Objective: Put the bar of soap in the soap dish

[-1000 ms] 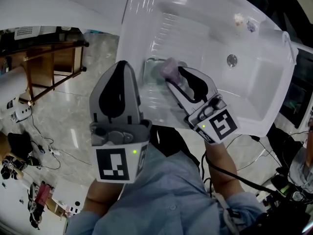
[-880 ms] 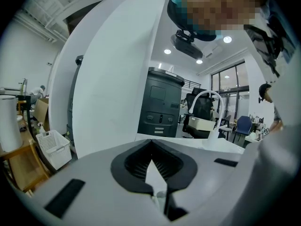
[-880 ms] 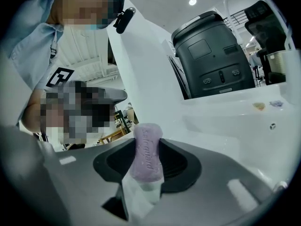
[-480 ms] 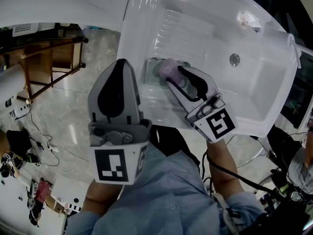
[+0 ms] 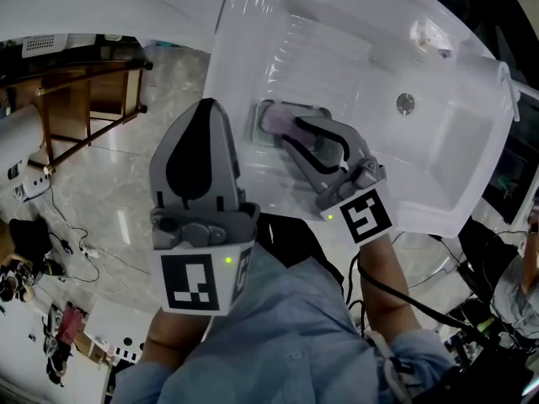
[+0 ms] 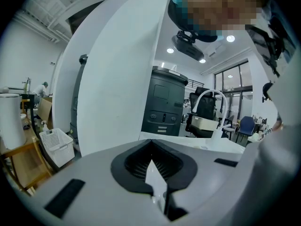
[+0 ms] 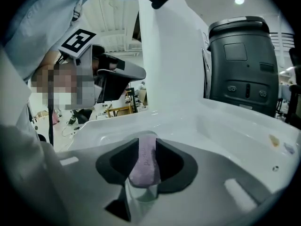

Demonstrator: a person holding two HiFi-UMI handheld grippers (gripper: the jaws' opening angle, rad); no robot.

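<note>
A pale purple bar of soap point(image 5: 280, 118) sits between the fingers of my right gripper point(image 5: 289, 130), low over the clear soap dish point(image 5: 257, 123) on the white sink's ledge. In the right gripper view the soap point(image 7: 143, 161) stands on edge with both dark pads against its sides. The jaws have just been closing with the soap between them. Whether the soap rests on the dish I cannot tell. My left gripper point(image 5: 210, 109) hangs shut and empty at the sink's left edge, to the left of the dish, and its pads point(image 6: 141, 166) meet.
The white sink point(image 5: 438, 141) with its drain point(image 5: 406, 103) spreads to the right, with a small object point(image 5: 426, 32) at its back ledge. A wooden frame point(image 5: 84, 99) and cables point(image 5: 76, 255) are on the floor at the left. Behind the sink stands a dark machine point(image 7: 244, 65).
My right gripper has rolled and sunk a little. The soap has gone from above the dish's rim down into it. The left gripper has stayed still.
</note>
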